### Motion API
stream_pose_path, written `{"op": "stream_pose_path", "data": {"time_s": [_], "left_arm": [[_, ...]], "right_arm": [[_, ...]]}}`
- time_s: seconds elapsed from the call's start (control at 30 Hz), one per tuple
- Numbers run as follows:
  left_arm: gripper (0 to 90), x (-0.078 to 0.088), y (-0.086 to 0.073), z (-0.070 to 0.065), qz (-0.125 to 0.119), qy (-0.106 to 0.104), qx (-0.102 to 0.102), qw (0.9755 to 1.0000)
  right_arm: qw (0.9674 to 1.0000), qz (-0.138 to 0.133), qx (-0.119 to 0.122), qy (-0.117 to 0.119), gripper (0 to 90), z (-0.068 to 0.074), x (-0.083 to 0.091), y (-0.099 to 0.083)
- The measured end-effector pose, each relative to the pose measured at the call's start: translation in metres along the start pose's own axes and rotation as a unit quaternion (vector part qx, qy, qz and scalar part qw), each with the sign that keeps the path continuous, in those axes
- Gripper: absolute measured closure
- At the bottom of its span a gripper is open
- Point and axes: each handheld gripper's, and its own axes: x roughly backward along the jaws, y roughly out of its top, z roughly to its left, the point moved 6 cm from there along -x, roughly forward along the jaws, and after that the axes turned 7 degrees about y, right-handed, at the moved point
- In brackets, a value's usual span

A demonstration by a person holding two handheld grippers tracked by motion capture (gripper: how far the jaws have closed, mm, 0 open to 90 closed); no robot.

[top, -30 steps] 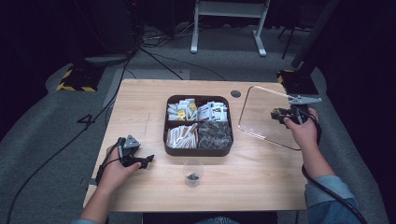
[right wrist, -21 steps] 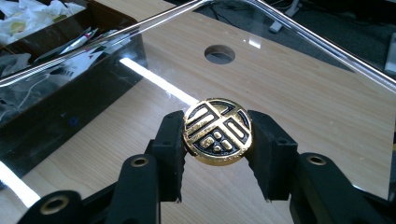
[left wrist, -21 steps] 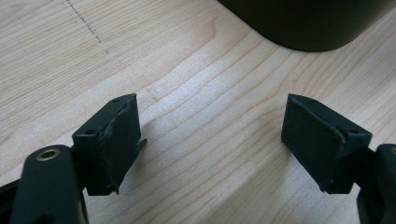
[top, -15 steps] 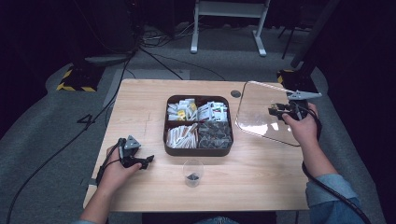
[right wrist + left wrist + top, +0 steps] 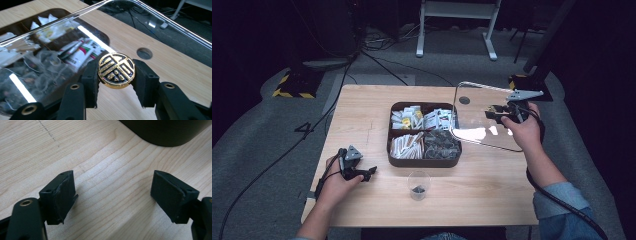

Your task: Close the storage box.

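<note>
1. The wooden surface (image 5: 362, 115) lies under both claws.
2. The dark divided tray (image 5: 424, 161) of packets sits between the claws, just left of the right claw's lid.
3. The clear lid (image 5: 482, 131) hangs tilted from the right claw, its lower edge beside the tray.
4. The right claw (image 5: 116, 75) is clamped on the lid's round gold knob (image 5: 116, 70).
5. The left claw (image 5: 113, 195) rests gaping wide with nothing in it, near the tray's corner.
6. A small glass cup (image 5: 418, 185) stands right of the left claw.
</note>
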Motion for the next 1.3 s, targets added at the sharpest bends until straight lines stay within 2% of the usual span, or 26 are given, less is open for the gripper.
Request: {"op": "stream_pose_path", "data": {"time_s": [0.3,0.6,0.73,1.1,1.3], "left_arm": [[20.1,0.000,0.000,0.000,-0.001,-0.003,0.005,1.0000],[20.0,0.000,0.000,0.000,0.000,-0.004,0.001,1.0000],[19.9,0.000,0.000,0.000,-0.001,-0.006,0.006,1.0000],[20.0,0.000,0.000,0.000,-0.002,-0.007,0.007,0.9999],[20.0,0.000,0.000,0.001,-0.003,-0.007,0.007,0.9999]], "right_arm": [[0.9996,-0.003,0.014,0.023,58.9,0.031,-0.014,0.023],[0.9986,-0.007,0.026,0.046,58.9,0.059,-0.033,0.040],[0.9979,-0.009,0.030,0.057,58.9,0.070,-0.042,0.047],[0.9952,0.007,0.043,0.088,58.9,0.104,-0.077,0.055],[0.9944,0.018,0.042,0.095,58.8,0.116,-0.098,0.053]]}}
